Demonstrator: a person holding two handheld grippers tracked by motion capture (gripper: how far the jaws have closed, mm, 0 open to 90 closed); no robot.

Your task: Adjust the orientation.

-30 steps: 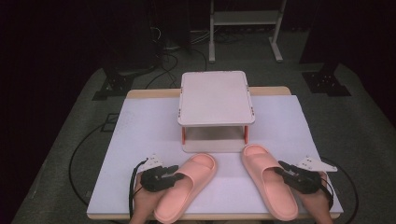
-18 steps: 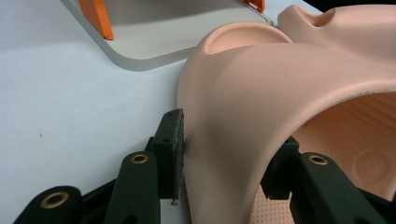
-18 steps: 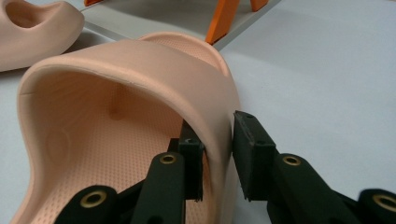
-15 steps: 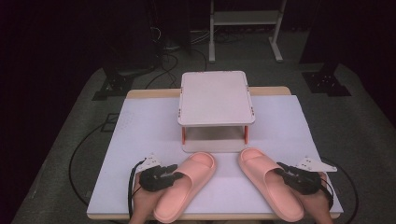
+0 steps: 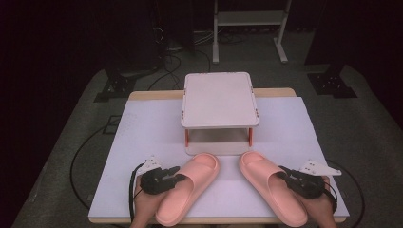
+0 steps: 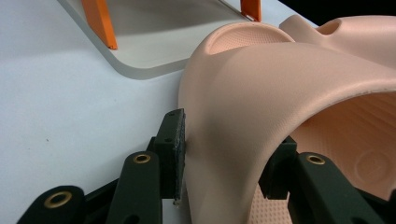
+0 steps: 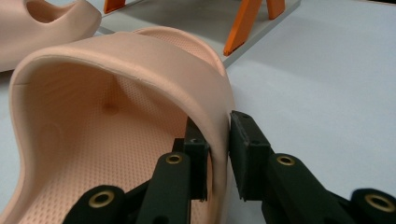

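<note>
Near the table's front edge, each slipper (image 5: pixel 188 191) (image 5: pixel 271 190) is clamped by its strap in the nearer gripper (image 5: pixel 175 179) (image 5: pixel 283 176), toes aimed far toward the shelf (image 5: pixel 219 99); the right jaws have just been closing

Two pink foam slippers (image 5: pixel 187 194) (image 5: pixel 271 192) lie side by side at the frame's lower centre. Above them, mid-frame, a white two-tier plastic shelf with orange legs (image 5: pixel 219 99) stands on the white-topped table (image 5: pixel 142 137).

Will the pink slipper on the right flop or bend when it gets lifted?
Probably a little: the right slipper looks like soft foam, and the right gripper pinches just its strap's side wall. It likely weighs little. Its dimpled skin should not slip much.
</note>
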